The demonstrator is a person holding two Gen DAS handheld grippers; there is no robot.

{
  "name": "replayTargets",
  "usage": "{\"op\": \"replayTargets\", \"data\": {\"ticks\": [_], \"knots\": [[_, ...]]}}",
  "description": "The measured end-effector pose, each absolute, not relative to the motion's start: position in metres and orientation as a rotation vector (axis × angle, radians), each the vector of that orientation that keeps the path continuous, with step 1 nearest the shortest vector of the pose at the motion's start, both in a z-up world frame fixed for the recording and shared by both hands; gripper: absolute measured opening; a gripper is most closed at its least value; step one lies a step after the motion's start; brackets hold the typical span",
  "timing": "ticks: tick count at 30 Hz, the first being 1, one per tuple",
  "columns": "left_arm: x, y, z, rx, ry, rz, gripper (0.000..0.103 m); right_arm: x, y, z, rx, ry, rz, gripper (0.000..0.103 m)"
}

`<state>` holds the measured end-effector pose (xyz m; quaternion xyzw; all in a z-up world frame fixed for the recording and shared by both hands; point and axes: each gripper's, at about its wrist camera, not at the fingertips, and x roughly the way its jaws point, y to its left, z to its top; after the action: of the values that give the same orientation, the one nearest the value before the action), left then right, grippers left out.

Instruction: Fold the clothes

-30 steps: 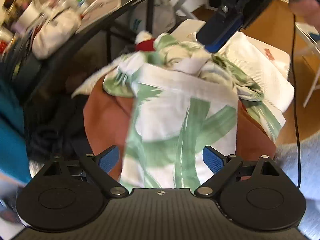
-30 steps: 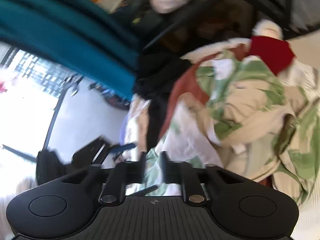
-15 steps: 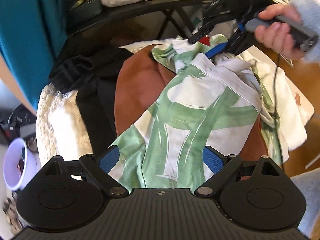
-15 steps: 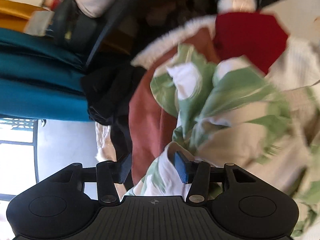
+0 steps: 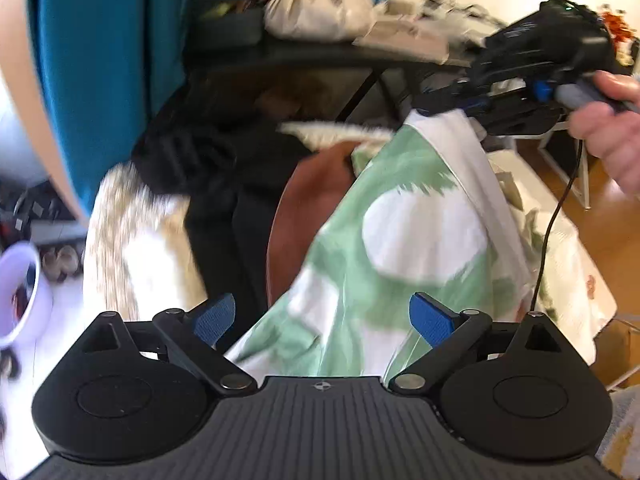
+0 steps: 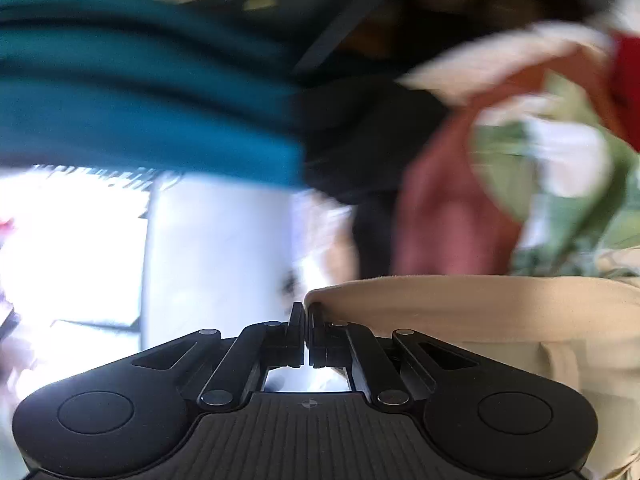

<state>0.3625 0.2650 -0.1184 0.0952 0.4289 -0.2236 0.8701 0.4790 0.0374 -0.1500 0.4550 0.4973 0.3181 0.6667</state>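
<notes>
Left wrist view: your left gripper, fingers spread, green-and-white garment between them; your right gripper clenched on its pale hem

Right wrist view is motion-smeared: teal fabric, black garment and rust cloth are colour streaks, no edges. Window glare at 9 o'clock is blown out. Beige hem runs off the frame at 3 o'clock. Left wrist view: desk clutter at 12 o'clock is too blurred to identify. Cup at 9 o'clock is cropped. Hand at 2 o'clock is cut by the edge. Green shirt hides its lower end behind the hand-held gripper body.
</notes>
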Motion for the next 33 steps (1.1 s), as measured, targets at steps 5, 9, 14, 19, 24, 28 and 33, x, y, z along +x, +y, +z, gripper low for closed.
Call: {"op": "replayTargets", "data": {"ticks": [5, 9, 14, 19, 24, 28, 33], "knots": [[0.358, 0.244, -0.088, 0.248, 0.819, -0.625, 0.099, 0.439, 0.037, -0.098, 0.898, 1.086, 0.945, 0.001], [0.348, 0.209, -0.091, 0.421, 0.784, -0.762, 0.099, 0.408, 0.028, -0.087, 0.892, 1.059, 0.982, 0.001], [0.324, 0.16, -0.121, 0.663, 0.792, -0.895, 0.09, 0.377, 0.013, -0.092, 0.947, 1.037, 0.929, 0.001], [0.307, 0.143, -0.132, 0.656, 0.83, -0.901, 0.009, 0.353, 0.014, -0.095, 0.957, 1.005, 0.893, 0.003], [0.306, 0.184, -0.093, 0.442, 0.733, -0.613, 0.006, 0.327, -0.011, -0.092, 0.885, 0.917, 0.661, 0.055], [0.299, 0.217, -0.065, 0.287, 0.684, -0.402, 0.006, 0.31, -0.043, -0.099, 0.802, 0.876, 0.439, 0.061], [0.281, 0.23, -0.051, 0.174, 0.624, -0.263, 0.006, 0.307, -0.062, -0.138, 0.8, 0.935, 0.155, 0.067]]}}
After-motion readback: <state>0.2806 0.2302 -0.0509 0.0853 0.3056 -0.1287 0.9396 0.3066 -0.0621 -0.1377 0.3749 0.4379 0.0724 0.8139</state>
